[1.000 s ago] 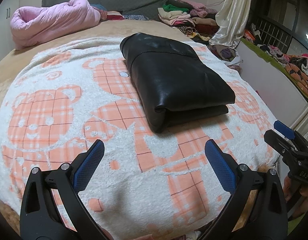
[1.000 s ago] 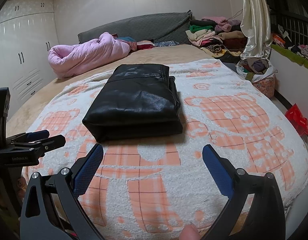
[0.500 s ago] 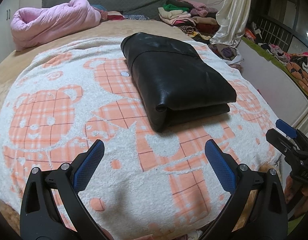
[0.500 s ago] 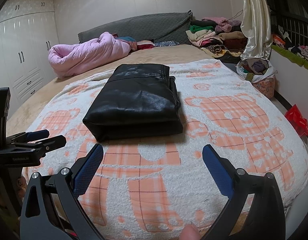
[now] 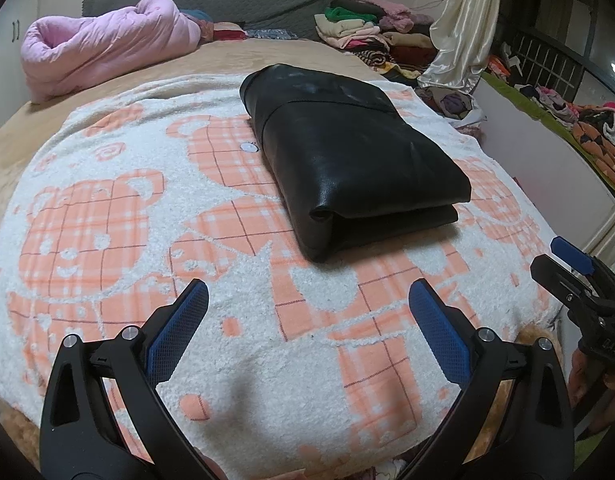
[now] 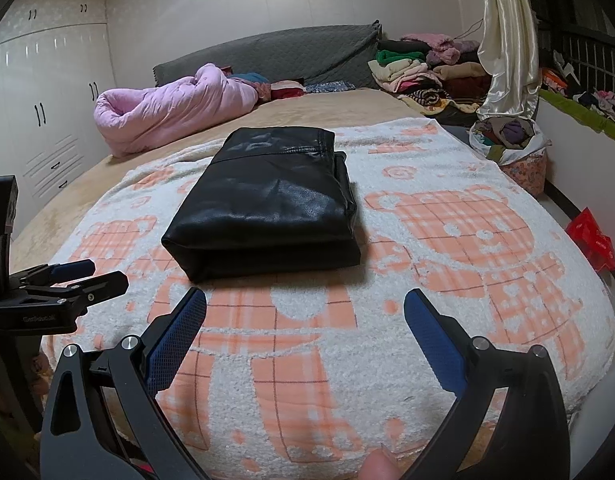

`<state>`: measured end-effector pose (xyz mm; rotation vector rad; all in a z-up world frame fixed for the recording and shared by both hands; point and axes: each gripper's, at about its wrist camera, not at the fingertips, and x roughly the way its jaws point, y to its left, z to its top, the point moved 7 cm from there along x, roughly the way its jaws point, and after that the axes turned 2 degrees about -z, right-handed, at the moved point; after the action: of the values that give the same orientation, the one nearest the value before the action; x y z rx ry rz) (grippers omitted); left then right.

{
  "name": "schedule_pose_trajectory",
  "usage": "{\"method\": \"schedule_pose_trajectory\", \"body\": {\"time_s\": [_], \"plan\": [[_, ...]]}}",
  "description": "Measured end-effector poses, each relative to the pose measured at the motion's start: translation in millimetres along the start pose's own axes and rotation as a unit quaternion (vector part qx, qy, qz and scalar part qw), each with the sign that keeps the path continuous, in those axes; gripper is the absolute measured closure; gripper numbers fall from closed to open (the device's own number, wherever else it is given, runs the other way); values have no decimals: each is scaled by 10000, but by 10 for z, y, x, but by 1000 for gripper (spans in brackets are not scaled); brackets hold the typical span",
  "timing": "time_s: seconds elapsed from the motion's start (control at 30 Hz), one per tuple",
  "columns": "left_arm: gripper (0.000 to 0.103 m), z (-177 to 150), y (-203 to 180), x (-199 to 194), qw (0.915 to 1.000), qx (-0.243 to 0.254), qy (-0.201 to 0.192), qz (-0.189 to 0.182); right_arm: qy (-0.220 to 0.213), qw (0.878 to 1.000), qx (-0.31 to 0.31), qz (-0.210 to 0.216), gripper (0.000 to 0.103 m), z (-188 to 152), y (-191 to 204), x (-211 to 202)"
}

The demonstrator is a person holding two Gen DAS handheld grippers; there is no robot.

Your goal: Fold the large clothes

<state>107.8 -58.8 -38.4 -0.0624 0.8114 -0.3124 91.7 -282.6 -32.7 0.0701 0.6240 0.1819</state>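
Folded black leather garment (image 5: 347, 160) lying flat on the bear-print blanket (image 5: 107, 208) on the bed. Left hand-held gripper (image 5: 307, 316) and right hand-held gripper (image 6: 305, 316) both spread wide, empty, near the garment's front edge.

Dim warm indoor light, soft shadows, strong fisheye bending at edges

Bare bear-print blanket (image 5: 107, 240) open near and left, folded black leather garment (image 5: 355, 160) blocking the centre, pink quilt (image 5: 107, 44) far left, clothes pile (image 5: 371, 32) far right.
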Motion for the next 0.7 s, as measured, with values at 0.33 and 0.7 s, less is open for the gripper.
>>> {"method": "schedule_pose_trajectory", "body": {"time_s": [0.33,0.7], "plan": [[9,-26,17,7,10000,-32,52,61,12,10000,24,-76,4,-29,-41,-12],[9,30,587,126,9980,-504,141,361,-268,9885,1129,-975,4,-113,-962,-285]]}}
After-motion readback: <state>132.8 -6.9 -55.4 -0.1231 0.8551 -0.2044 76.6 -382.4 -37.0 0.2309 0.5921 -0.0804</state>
